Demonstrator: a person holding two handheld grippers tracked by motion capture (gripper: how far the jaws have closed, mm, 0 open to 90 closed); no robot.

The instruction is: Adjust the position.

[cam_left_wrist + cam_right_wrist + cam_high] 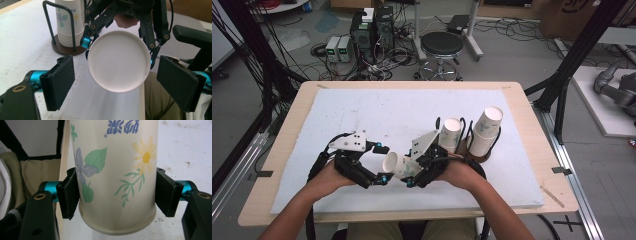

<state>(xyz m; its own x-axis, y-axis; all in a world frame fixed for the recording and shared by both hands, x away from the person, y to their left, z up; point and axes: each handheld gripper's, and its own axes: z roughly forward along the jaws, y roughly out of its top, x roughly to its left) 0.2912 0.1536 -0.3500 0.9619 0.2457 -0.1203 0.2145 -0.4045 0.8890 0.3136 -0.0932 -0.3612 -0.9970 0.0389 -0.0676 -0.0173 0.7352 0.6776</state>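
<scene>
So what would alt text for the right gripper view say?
A paper cup printed with flowers and green leaves is clamped on both sides by two black tongs, its base toward the camera. Behind it lies a scuffed white table surface.

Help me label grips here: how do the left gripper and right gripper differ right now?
The right gripper is shut on the flowered paper cup, pads pressing its sides; the left gripper stands open, touching nothing. The right gripper holds the cup sideways; the left gripper faces its open mouth. Both have black pads and blue fittings.
</scene>
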